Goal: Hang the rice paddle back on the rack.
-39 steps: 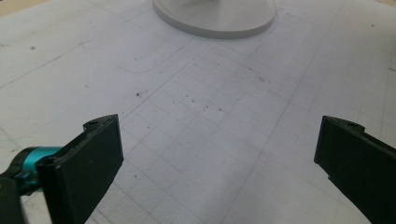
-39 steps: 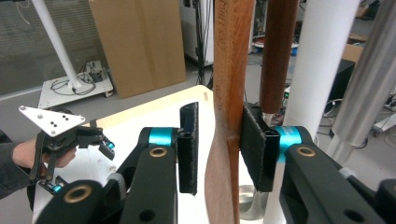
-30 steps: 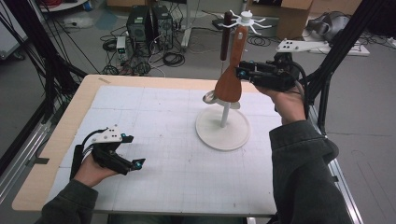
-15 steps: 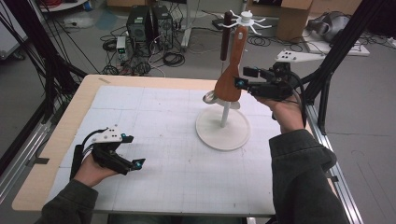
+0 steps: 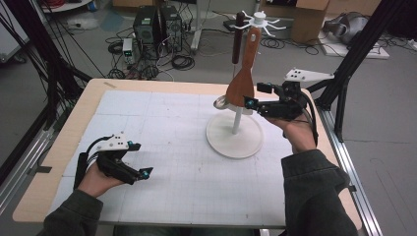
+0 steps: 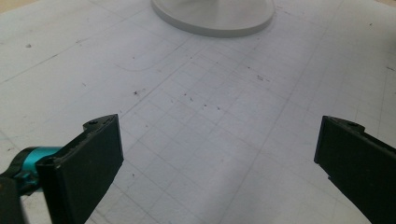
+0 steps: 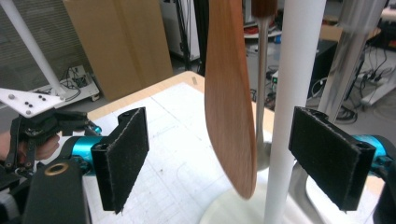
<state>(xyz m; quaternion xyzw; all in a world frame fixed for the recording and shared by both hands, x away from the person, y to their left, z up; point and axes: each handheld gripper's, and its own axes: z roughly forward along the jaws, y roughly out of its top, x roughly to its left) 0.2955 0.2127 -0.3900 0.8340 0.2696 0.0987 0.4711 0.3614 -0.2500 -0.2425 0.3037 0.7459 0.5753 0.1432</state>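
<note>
A wooden spatula (image 5: 243, 84) hangs by its handle from a hook of the white stand (image 5: 234, 138), blade down. Beside it hangs a dark-handled metal ladle (image 5: 237, 34). My right gripper (image 5: 256, 95) is level with the spatula's blade, and its jaws have just been opening. In the right gripper view the spatula (image 7: 229, 93) hangs free between the pads of the right gripper (image 7: 229, 156), touching neither, with the stand's pole (image 7: 294, 93) just behind it. My left gripper (image 5: 140, 159) rests open on the white mat at the near left, nothing in it (image 6: 219, 154).
The stand's round base (image 6: 215, 16) sits mid-table on the gridded mat (image 5: 172, 147). The stand's top hooks (image 5: 256, 19) spread above the utensils. A black frame post (image 5: 344, 83) rises past the table's right edge. Cables and boxes lie on the floor beyond.
The right gripper's jaws have spread off the spatula blade, and the hand has sunk a little. The spatula stays hanging on its hook. The left hand has kept still.
</note>
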